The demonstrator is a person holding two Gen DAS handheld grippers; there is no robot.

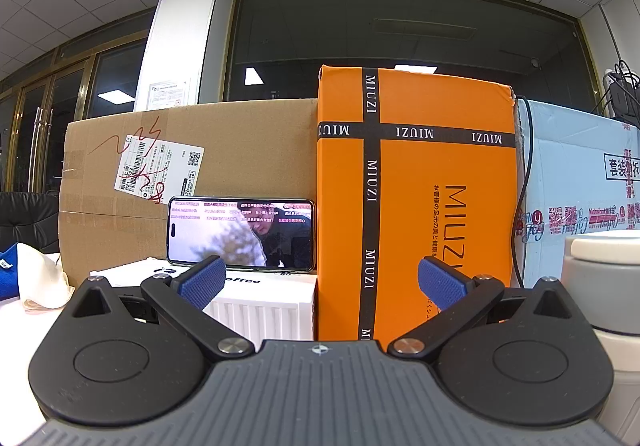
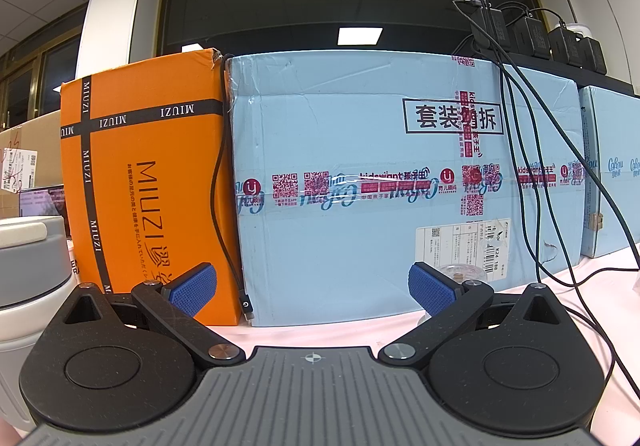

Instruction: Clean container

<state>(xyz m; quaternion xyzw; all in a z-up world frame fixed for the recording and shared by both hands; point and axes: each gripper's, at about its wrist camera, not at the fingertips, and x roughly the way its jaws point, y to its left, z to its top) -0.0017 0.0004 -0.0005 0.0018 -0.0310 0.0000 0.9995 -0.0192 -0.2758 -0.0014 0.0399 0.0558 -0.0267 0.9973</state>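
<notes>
A grey and white container with a white lid stands at the right edge of the left wrist view; the same container fills the left edge of the right wrist view. It sits between the two grippers. My left gripper is open, blue pads wide apart, nothing between them, facing an orange box. My right gripper is also open and empty, facing a light blue box. A white cloth lies beside a blue item at the far left of the left wrist view.
A wall of boxes stands at the back of the table: brown cardboard, orange MIUZI box, light blue box. A phone leans on a white box. Black cables hang at right, near a small clear round item.
</notes>
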